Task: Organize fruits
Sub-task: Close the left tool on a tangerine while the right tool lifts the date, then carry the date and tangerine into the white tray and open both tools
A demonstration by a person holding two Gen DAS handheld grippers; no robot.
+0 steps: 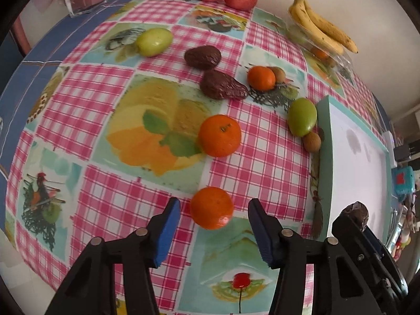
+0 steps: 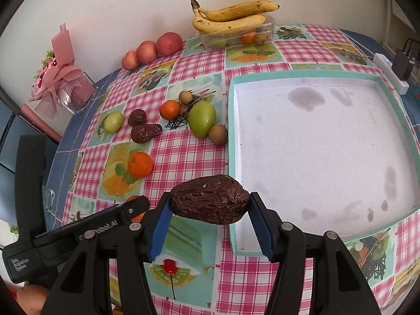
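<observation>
My right claw is clenched on a dark brown wrinkled fruit, its blue pads pressing on the two ends, and it hangs just over the near left corner of the white tray with the teal rim. The skin looks leathery and creased, so I judge it soft and light: it should give under the pads and not slip, but a hard squeeze could bruise it. Holding it end to end seems sound to me; a gentle grip is enough.

My left claw is released, jaws spread wide on either side of an orange mandarin that lies on the table. That one is round, smooth and a little glossy, so I expect it to roll or squirt out if the pads meet off-centre. I would close across its widest part, level with the middle, and keep the force modest, as the peel is thin.

Two more brown fruits, further mandarins and green fruits lie scattered on the checked cloth, outside the tray.
</observation>
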